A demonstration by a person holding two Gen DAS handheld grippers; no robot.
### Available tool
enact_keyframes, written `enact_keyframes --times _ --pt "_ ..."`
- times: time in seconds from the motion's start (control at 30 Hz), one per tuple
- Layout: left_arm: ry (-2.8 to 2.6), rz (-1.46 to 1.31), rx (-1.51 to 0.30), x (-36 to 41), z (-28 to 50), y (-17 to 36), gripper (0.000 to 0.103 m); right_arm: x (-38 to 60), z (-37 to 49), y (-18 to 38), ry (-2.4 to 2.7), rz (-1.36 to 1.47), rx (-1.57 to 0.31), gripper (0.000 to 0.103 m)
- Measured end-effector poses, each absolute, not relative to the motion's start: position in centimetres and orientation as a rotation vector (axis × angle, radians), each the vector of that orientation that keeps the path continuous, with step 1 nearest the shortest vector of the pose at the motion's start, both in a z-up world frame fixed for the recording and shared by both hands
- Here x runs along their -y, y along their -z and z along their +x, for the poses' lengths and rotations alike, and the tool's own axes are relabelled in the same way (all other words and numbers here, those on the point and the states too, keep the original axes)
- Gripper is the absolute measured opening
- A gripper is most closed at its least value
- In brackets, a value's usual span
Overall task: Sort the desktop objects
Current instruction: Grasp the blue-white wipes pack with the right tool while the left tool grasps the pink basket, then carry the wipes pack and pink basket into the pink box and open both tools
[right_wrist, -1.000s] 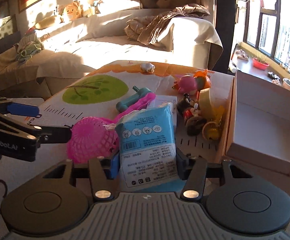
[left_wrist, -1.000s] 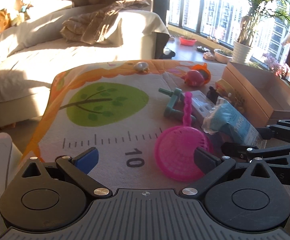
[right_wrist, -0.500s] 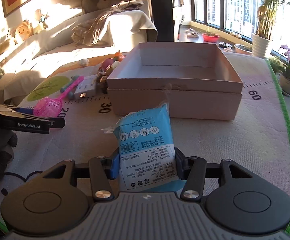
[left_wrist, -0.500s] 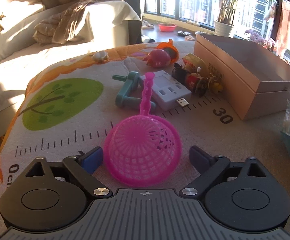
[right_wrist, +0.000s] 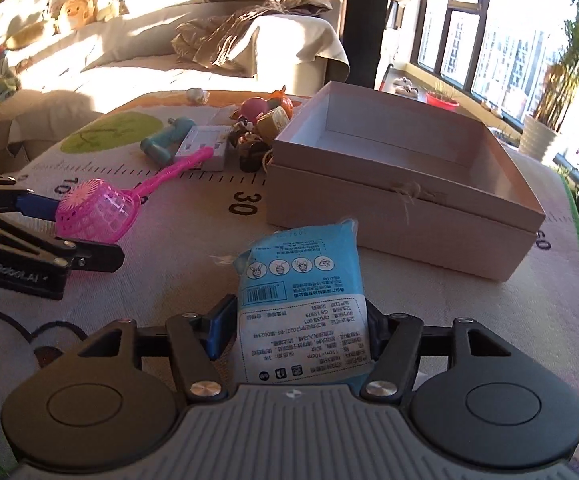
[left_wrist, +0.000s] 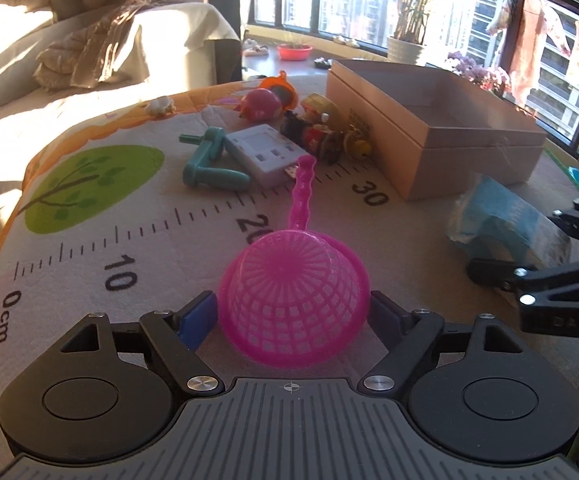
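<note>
The open cardboard box (right_wrist: 405, 184) still looked bare inside, so the sorting was judged barely begun: nothing visible had gone in, though its near corners were hidden. Left to sort were the teal handle toy (left_wrist: 209, 164), the white power strip (left_wrist: 263, 154), the pink ball toy (left_wrist: 259, 106) and a knot of small figures (left_wrist: 321, 136), clustered on the ruler-print mat (left_wrist: 89, 248) at about eleven o'clock from the box in the right wrist view.

The left gripper (left_wrist: 291, 314) had its jaws spread around the upturned bowl of the pink strainer (left_wrist: 293, 304). They had just been closing, with the bowl between them, and a sliver of gap showed at each pad, so no pinch yet. The strainer lay on the mat dome-up, its long axis along the handle, which pointed away toward twelve o'clock, tipping slightly to one.

The right gripper (right_wrist: 295, 330) bracketed the blue tissue pack (right_wrist: 301, 304). Its jaws had just been opening, and daylight showed on the left side, so the pack seemed released. It lay flat on the mat just short of the box's near wall, long axis running toward twelve o'clock, printed face up
</note>
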State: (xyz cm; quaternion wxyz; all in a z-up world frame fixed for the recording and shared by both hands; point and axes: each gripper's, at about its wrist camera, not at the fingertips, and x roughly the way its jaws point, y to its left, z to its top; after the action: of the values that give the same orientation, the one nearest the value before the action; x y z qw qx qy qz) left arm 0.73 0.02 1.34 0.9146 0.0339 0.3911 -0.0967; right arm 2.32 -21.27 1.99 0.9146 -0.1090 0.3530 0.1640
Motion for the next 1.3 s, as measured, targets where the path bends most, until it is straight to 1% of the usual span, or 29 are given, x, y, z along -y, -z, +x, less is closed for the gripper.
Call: enact_keyframes --times 0.07,0.13,0.2,0.33,0.47,0.6,0.73,0.9,0.97,1.03,1.1,1.2,1.3 --pt "0.213 0.075 -0.808 0.4 0.0 -1.4 0.086 21.1 2.5 -2.0 -0.349 -0.245 -0.708 0.062" --pt "0.217 0.083 -0.807 0.7 -0.6 -1.5 0.086 21.1 2.7 -2.3 -0.36 -0.234 -0.718 0.054" --pt "0.219 0.09 -0.801 1.0 -1.2 -1.8 0.086 21.4 2.6 -2.8 -0.384 -0.212 -0.729 0.052" --pt "0.224 0.103 -0.766 1.6 -2.1 -3.2 0.086 22.8 1.4 -3.8 -0.418 -0.157 -0.742 0.051" --pt "0.238 0.112 -0.683 2.1 -2.4 -6.5 0.086 24.9 0.5 -6.3 -0.439 -0.084 -0.726 0.051" --pt "0.267 0.092 -0.601 3.2 -1.1 -9.7 0.086 27.5 0.1 -10.1 -0.432 -0.035 -0.64 0.051" --pt "0.316 0.065 -0.563 5.8 2.4 -11.2 0.086 30.7 0.5 -12.6 -0.345 -0.006 -0.528 0.051" --pt "0.319 0.023 -0.533 10.8 9.5 -10.8 0.087 33.1 3.3 -13.5 -0.258 -0.02 -0.47 0.051" --pt "0.316 0.025 -0.537 12.7 12.1 -10.0 0.093 33.8 5.2 -13.5 -0.235 -0.006 -0.471 0.051" --pt "0.316 0.013 -0.551 13.4 13.1 -9.4 0.094 34.4 7.0 -13.3 -0.208 0.016 -0.481 0.051" --pt "0.357 -0.001 -0.546 12.7 12.1 -9.1 0.097 34.6 8.9 -12.7 -0.202 0.032 -0.505 0.052" --pt "0.333 0.055 -0.515 11.4 9.3 -8.4 0.1 33.9 11.7 -11.3 -0.221 0.032 -0.554 0.052" --pt "0.315 0.086 -0.555 9.6 7.1 -7.2 0.1 32.2 14.7 -9.6 -0.232 0.038 -0.612 0.052"
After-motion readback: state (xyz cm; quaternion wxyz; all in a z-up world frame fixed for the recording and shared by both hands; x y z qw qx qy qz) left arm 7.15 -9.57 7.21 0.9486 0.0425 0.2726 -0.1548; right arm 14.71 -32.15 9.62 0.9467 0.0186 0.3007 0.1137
